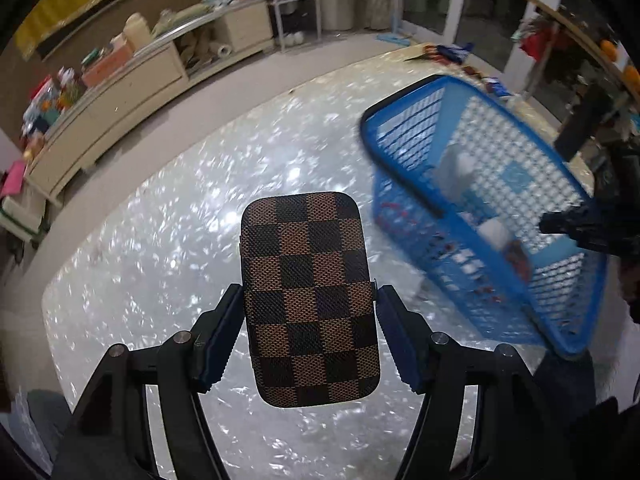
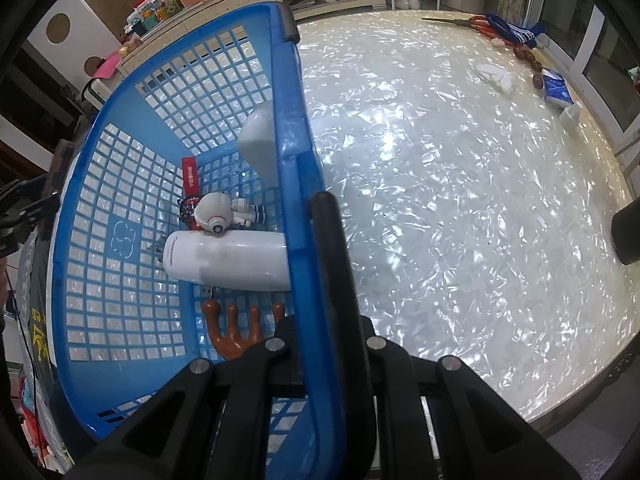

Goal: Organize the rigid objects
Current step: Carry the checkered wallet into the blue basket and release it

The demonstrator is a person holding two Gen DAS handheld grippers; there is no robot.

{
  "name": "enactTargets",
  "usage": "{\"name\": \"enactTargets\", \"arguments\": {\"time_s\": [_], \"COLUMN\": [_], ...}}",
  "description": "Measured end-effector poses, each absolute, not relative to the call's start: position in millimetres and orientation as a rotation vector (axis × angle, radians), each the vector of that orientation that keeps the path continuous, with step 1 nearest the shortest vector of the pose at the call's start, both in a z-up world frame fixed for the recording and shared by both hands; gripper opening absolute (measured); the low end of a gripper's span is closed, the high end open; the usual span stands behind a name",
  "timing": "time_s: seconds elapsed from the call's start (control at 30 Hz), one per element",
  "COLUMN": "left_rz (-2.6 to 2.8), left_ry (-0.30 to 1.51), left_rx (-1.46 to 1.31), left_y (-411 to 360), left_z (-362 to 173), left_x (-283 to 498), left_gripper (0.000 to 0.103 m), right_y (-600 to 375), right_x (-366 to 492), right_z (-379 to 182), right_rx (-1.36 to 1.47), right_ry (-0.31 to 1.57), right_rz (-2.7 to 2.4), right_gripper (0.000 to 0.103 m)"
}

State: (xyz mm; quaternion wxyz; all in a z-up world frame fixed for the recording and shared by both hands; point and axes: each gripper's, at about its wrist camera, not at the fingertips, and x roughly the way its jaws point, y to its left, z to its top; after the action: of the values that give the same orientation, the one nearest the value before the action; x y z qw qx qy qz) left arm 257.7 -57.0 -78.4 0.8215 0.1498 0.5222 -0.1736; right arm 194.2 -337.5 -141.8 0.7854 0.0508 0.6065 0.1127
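The left gripper (image 1: 308, 324) held a brown checkered case (image 1: 310, 300) by its long sides, jaws about half open around it, above the pearly table (image 1: 160, 240); the right gripper (image 2: 316, 364) was pinched nearly shut on the rim of the blue basket (image 2: 120, 280); inside lay a white bottle (image 2: 228, 260), an astronaut figure (image 2: 224, 216) and a brown pronged piece (image 2: 240, 328).

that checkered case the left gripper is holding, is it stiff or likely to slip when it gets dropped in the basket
The checkered case probably stays stiff: it juts past the left hand-held gripper without sagging. Its woven-looking cover should resist slipping against the ridged pads. Flat with rounded corners, it likely will not roll in the blue basket, though it may land against the white bottle.
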Motion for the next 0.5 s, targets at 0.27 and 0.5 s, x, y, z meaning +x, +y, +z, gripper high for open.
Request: {"name": "enactTargets", "arguments": {"time_s": [0.27, 0.5], "left_rz": [-0.495, -0.613], "left_ry": [1.020, 0.981], "left_rx": [0.409, 0.481], "left_y": [-103, -158], "left_z": [-47, -46], "left_x": [236, 235], "left_gripper": [0.071, 0.071], "right_y": [-338, -339], "right_x": [194, 194], "right_z": [-142, -141], "right_rx": [0.114, 0.123], "right_ry": [1.307, 1.303], "right_rz": [0.248, 0.251], "right_gripper": [0.010, 0.010]}}
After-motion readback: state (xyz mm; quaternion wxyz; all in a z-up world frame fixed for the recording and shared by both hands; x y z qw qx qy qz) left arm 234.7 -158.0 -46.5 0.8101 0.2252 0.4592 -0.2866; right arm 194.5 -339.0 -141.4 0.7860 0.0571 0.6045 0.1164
